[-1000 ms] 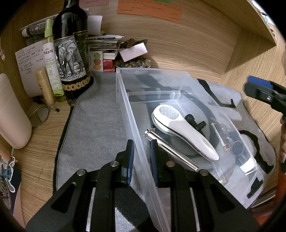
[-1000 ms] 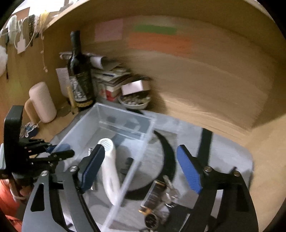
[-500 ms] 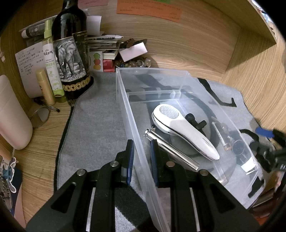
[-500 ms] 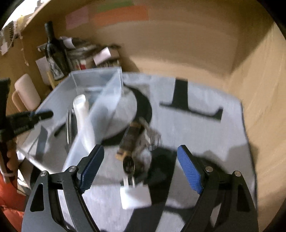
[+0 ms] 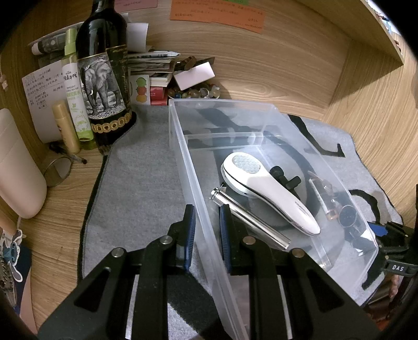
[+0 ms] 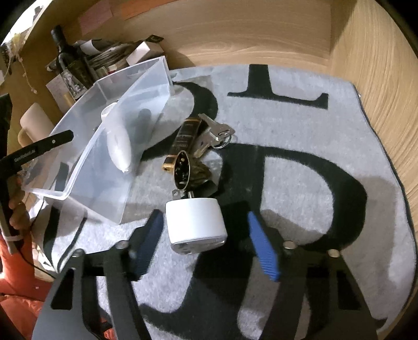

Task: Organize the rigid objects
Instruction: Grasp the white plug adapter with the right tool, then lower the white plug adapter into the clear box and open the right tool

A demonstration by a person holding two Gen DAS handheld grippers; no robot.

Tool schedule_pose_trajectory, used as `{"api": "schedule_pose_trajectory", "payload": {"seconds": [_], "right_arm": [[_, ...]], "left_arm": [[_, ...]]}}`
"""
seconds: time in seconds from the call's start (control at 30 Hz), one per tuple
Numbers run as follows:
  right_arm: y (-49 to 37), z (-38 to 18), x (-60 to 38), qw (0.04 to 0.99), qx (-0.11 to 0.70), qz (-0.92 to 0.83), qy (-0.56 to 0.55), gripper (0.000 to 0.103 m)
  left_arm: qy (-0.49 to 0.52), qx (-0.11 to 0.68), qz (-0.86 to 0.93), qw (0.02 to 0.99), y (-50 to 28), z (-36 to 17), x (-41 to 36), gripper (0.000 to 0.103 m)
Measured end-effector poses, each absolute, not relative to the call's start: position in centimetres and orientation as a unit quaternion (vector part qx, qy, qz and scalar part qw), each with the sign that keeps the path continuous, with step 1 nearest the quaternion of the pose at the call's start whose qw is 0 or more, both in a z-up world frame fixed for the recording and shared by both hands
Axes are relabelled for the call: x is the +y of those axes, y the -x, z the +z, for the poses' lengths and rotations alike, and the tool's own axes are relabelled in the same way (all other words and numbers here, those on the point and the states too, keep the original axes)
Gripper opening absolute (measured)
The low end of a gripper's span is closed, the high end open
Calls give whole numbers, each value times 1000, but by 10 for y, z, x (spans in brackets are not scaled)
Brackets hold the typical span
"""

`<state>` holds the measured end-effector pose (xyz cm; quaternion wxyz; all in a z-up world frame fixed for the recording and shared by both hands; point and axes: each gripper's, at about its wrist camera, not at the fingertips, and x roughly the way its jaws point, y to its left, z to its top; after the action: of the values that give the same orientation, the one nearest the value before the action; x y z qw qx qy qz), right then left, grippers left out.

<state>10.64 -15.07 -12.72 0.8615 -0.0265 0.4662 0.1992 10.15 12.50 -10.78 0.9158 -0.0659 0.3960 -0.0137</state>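
Colours on the table (image 5: 62, 188): pale wood grain, grey mat (image 6: 300, 125) w/ black letter shapes.

Clear bin (image 5: 183, 146), see-thru plastic. Inside: white massager (image 5: 271, 188) w/ dotted grey head, silver metal tube (image 5: 250, 222), black knob piece (image 5: 284, 177). On mat: white charger block (image 6: 194, 222), black watch (image 6: 182, 169) w/ gold trim, black-and-gold lighter (image 6: 184, 138), silver keys (image 6: 219, 130). Left tool (image 5: 206, 227): black frame, navy pads. Right tool (image 6: 206, 243): black, brighter blue pads. Dark bottle (image 5: 104, 75), b&w elephant label, gold-coin band. Green-white spray btl (image 5: 75, 94). Orange note (image 5: 216, 11) on wall.

Bin wall (image 6: 104, 167) and watch (image 6: 182, 167) probably crowd charger (image 6: 194, 222).
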Motion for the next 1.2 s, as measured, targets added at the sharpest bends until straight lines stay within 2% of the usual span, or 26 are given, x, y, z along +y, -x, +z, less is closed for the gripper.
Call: {"api": "schedule_pose_trajectory", "payload": {"seconds": [0.03, 0.07, 0.33, 1.2], "right_arm": [[-106, -127, -152, 860, 466, 206, 23, 45], [-107, -127, -152, 858, 468, 212, 19, 36], [-105, -113, -154, 867, 448, 215, 21, 36], [-132, 1, -68, 910, 272, 305, 70, 36]], "left_arm": [[66, 396, -14, 916, -102, -108, 125, 18], [67, 396, -13, 916, -102, -108, 125, 18], [69, 395, -14, 916, -102, -107, 125, 18], [73, 395, -17, 916, -102, -108, 126, 18]]}}
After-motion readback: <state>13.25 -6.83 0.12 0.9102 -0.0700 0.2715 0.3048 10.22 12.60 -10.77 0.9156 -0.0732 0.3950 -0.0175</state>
